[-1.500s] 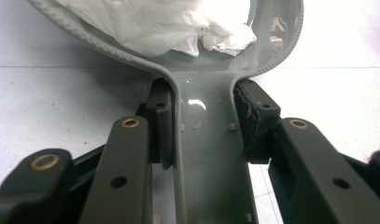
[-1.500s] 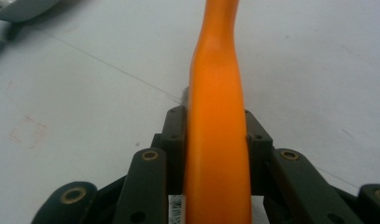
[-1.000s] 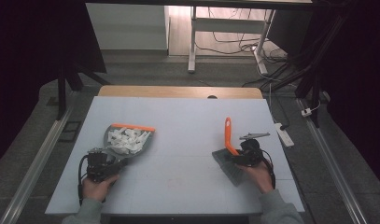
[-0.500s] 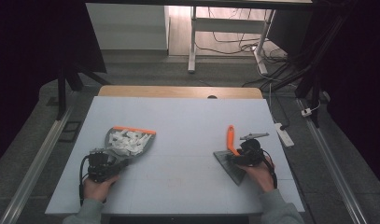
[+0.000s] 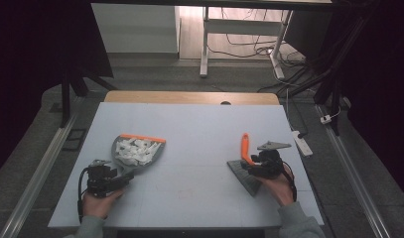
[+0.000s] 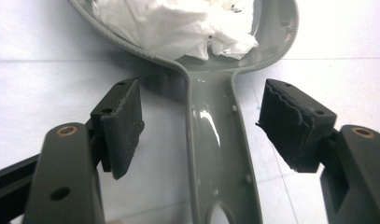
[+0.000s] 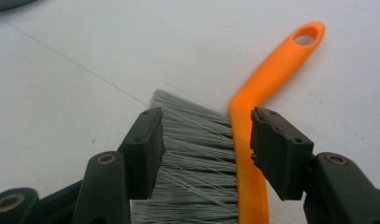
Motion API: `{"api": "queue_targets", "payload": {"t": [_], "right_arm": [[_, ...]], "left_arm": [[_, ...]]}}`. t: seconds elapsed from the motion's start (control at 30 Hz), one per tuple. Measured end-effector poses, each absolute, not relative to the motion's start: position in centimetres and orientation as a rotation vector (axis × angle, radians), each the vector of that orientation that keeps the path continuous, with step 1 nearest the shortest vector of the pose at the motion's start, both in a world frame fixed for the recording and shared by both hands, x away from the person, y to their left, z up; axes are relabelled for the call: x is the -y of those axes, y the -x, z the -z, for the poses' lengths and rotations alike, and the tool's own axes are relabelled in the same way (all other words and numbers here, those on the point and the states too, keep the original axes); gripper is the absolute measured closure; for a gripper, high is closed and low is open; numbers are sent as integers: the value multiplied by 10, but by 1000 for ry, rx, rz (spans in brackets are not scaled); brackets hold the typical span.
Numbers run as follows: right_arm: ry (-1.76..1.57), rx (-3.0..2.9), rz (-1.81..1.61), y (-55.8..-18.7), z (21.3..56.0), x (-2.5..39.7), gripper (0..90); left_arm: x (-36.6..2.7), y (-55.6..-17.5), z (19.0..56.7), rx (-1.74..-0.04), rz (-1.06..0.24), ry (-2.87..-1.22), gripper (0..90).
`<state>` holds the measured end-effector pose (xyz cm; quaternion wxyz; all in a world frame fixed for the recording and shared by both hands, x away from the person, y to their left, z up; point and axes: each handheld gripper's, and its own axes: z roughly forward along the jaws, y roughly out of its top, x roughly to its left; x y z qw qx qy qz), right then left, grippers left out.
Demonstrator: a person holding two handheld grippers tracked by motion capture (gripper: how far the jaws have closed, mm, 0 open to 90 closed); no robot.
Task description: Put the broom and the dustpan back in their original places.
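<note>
Both tools now lie flat on the table, released; the brush has tipped down from upright. Left gripper gapes wide astride the glossy grey dustpan handle, untouched; white crumpled scraps fill the pan. Right gripper stands open around grey bristles and orange spine, gripping nothing.

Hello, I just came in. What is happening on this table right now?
A person works at a white table with a gripper in each hand. The left gripper has its jaws open on either side of the handle of a grey dustpan, not pressing it; the pan holds crumpled white paper scraps. The right gripper sits over a hand brush with an orange handle and grey bristles, which lies on the table; its jaws are open too. It looks like the end of a sweeping job.
</note>
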<state>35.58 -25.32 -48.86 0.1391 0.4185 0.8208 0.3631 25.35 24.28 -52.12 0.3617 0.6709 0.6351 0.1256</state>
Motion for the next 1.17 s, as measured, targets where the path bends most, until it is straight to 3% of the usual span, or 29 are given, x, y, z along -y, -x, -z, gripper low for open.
{"api": "queue_targets", "payload": {"t": [0.2,0.5,1.17], "right_arm": [[-1138,-2419,-1073,-350,488,253,461],[-1016,-2465,-1100,-335,491,251,478],[-903,-2439,-1169,-320,491,260,481]], "left_arm": [[-237,-248,507,-1461,-352,-1817,334],[-225,-252,505,-1220,-235,-1932,360],[-222,-252,507,-1160,-204,-1964,356]]}}
